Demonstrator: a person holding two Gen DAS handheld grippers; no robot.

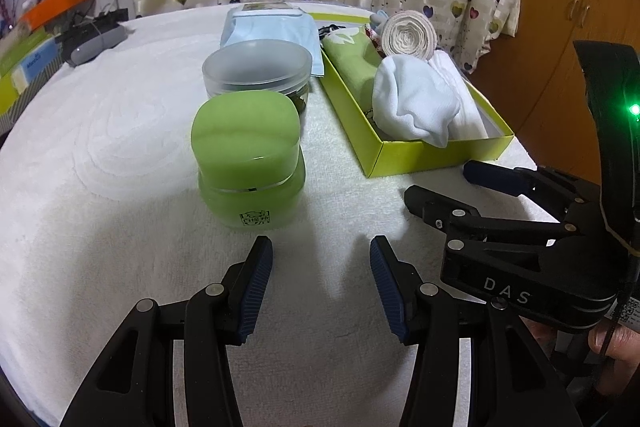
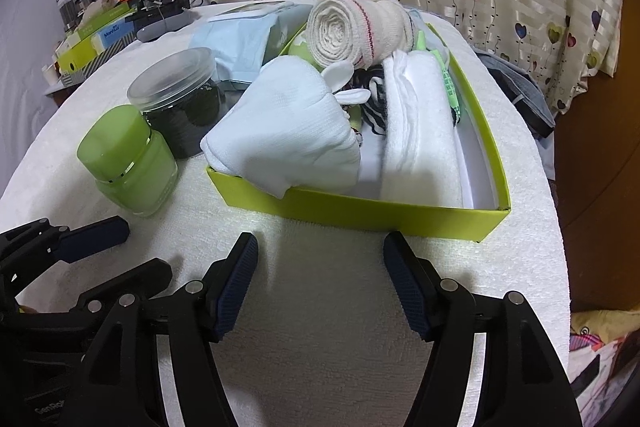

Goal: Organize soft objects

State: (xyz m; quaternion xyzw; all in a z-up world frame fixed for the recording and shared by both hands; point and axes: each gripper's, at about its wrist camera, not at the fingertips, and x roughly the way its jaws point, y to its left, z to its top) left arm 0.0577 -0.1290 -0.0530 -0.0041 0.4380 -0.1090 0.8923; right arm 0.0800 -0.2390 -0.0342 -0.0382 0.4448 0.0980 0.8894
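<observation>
White cloths fill the lime-green box (image 2: 360, 215): a bundled white sock (image 2: 288, 131), a folded white towel (image 2: 420, 131) and a rolled cream cloth (image 2: 352, 31). The right gripper (image 2: 320, 283) hangs just before the box wall, jaws apart, holding nothing. The left gripper (image 1: 320, 287), also spread wide, faces a green jar (image 1: 248, 163).
</observation>
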